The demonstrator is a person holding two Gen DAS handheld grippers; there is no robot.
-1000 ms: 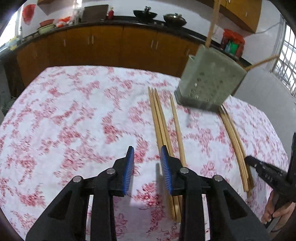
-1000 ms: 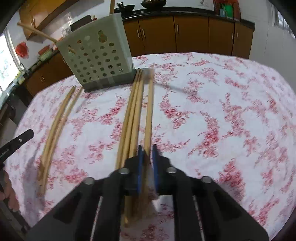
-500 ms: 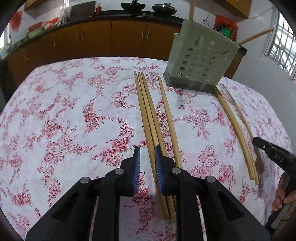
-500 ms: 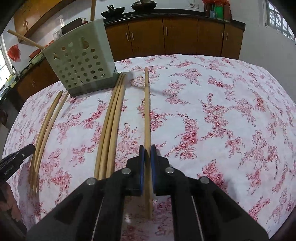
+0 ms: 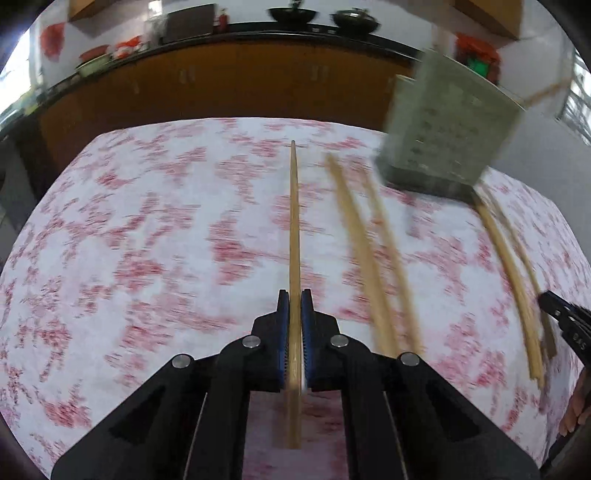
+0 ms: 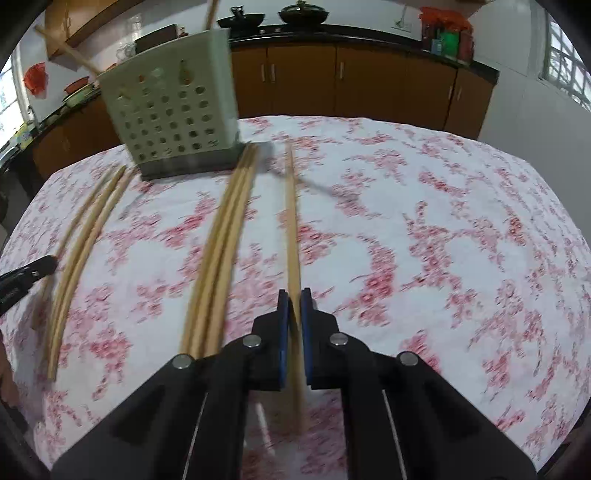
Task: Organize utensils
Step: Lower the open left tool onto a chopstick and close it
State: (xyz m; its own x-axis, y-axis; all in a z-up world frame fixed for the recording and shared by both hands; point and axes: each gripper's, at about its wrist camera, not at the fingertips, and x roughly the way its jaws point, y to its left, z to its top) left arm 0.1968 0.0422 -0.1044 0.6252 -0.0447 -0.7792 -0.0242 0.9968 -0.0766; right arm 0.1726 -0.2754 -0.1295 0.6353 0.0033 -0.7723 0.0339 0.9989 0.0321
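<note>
What moved: half a second ago the left gripper point(image 5: 294, 297) had its blue pads apart beside the chopsticks; now they are pressed on one chopstick. The right gripper was already pinching its chopstick and still does.
Left gripper: its two pads squeeze a single chopstick point(image 5: 294, 221) between them. The stick runs straight ahead from the pads, and its back end sticks out behind them. The left view is blurry.
Right gripper: the right gripper point(image 6: 294, 297) pinches another chopstick point(image 6: 291, 221), which also points forward, toward the holder side of the table.
Loose chopsticks in the middle: a bunch of chopsticks point(image 6: 221, 251) lies flat on the cloth, just left of the pinched stick in the right view. The far ends come close to the holder's base.
Loose chopsticks at the side: another small group of chopsticks point(image 6: 85, 240) lies on the far side of the holder from the middle bunch, well apart from it.
Holder: a pale green chopstick holder point(image 6: 173, 114) with round holes stands on the table. Some chopsticks point(image 6: 74, 55) already poke out of its top.
Table: it has a white tablecloth with red flowers point(image 6: 424, 229).
Behind: brown kitchen cabinets point(image 6: 369, 85) with dark pans point(image 6: 303, 14) on the counter.
</note>
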